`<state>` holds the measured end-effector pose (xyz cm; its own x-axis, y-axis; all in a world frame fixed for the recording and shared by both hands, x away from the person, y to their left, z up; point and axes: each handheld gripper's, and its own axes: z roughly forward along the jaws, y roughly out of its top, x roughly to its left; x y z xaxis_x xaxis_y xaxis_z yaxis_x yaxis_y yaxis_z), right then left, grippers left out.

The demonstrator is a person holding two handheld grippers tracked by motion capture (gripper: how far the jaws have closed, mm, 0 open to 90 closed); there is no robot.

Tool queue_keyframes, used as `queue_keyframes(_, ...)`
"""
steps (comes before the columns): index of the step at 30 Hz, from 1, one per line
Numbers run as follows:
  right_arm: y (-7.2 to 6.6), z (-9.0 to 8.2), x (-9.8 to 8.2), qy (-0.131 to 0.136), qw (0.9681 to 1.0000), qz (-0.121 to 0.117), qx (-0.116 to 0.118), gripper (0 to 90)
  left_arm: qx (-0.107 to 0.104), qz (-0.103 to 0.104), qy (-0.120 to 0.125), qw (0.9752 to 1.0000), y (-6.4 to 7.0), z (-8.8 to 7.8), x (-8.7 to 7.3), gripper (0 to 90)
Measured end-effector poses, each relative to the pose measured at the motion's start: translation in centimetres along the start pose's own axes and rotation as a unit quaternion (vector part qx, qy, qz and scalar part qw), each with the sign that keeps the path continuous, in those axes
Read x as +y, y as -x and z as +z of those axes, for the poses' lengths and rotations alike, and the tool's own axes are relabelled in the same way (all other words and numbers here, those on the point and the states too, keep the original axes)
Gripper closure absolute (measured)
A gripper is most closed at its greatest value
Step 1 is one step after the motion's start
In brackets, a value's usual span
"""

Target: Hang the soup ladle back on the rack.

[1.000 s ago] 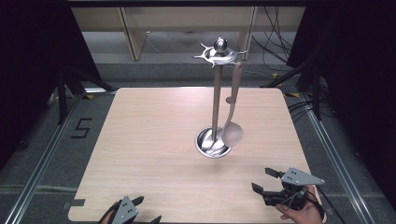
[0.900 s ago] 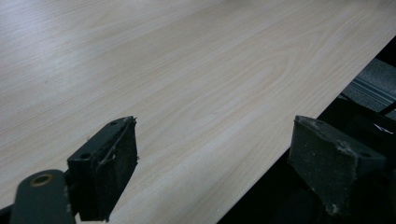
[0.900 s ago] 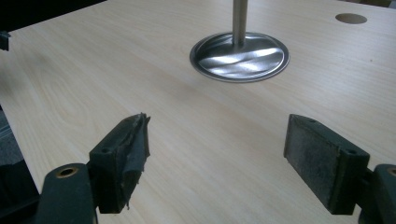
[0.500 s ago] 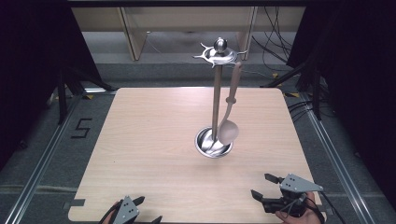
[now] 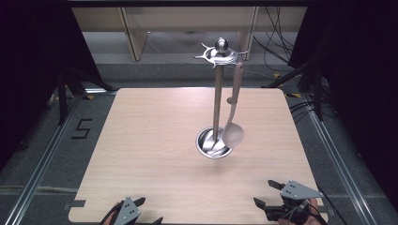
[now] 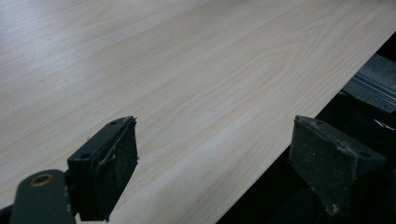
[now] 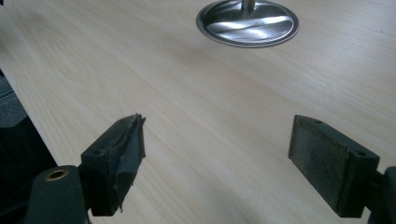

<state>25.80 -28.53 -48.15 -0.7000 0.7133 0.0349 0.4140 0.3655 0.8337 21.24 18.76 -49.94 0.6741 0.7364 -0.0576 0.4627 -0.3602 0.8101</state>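
The ladle [image 5: 233,133] hanging from the steel utensil stand [image 5: 217,101] mid-table looks light, stiff and slippery, best gripped along its handle; left gripper [image 5: 141,212] and right gripper [image 5: 267,193] sit wide open, empty, at the near edge

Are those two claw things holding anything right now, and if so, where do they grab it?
Nothing is held. The left gripper and the right gripper both have jaws apart over bare table. The ladle hangs on its stand.
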Motion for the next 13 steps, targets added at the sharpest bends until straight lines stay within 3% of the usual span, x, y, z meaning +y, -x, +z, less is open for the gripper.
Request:
queue_keyframes(3,-0.37,-0.38,-0.33,-0.005,0.9998,0.018,0.000,19.4,-0.001,-0.003,0.005,1.0000,0.10,0.10,0.00,14.9)
queue_keyframes(5,-0.16,-0.40,-0.39,-0.005,0.9999,0.009,0.003,19.4,-0.001,0.000,0.003,1.0000,0.07,0.05,0.01,14.9)
queue_keyframes(6,-0.47,-0.67,-0.64,-0.011,0.9996,0.026,-0.005,19.4,0.000,-0.001,0.006,1.0000,0.07,0.09,0.00,14.9)
queue_keyframes(7,-0.13,-0.65,-0.67,-0.006,0.9999,0.009,-0.005,19.4,0.006,0.010,-0.006,0.9999,-0.11,0.04,0.01,14.9)
queue_keyframes(8,-0.13,-0.65,-0.67,-0.006,0.9999,0.009,-0.005,19.4,0.006,0.010,-0.006,0.9999,-0.11,0.04,0.01,14.9)
queue_keyframes(9,-0.41,-0.73,-0.88,-0.012,0.9994,0.032,0.000,19.4,0.004,0.007,-0.005,1.0000,-0.05,0.08,-0.01,14.9)
queue_keyframes(10,-0.07,-0.65,-0.90,-0.009,0.9999,0.012,0.000,19.4,-0.001,-0.007,0.006,1.0000,0.17,0.19,0.00,14.9)
queue_keyframes(12,-0.11,-0.78,-0.93,-0.009,0.9998,0.013,-0.008,19.4,-0.002,-0.003,0.008,1.0000,0.13,0.19,0.01,14.9)
queue_keyframes(13,0.02,-0.77,-0.98,-0.008,0.9999,0.010,-0.008,19.4,0.000,0.009,0.004,0.9999,-0.05,0.12,0.04,14.9)
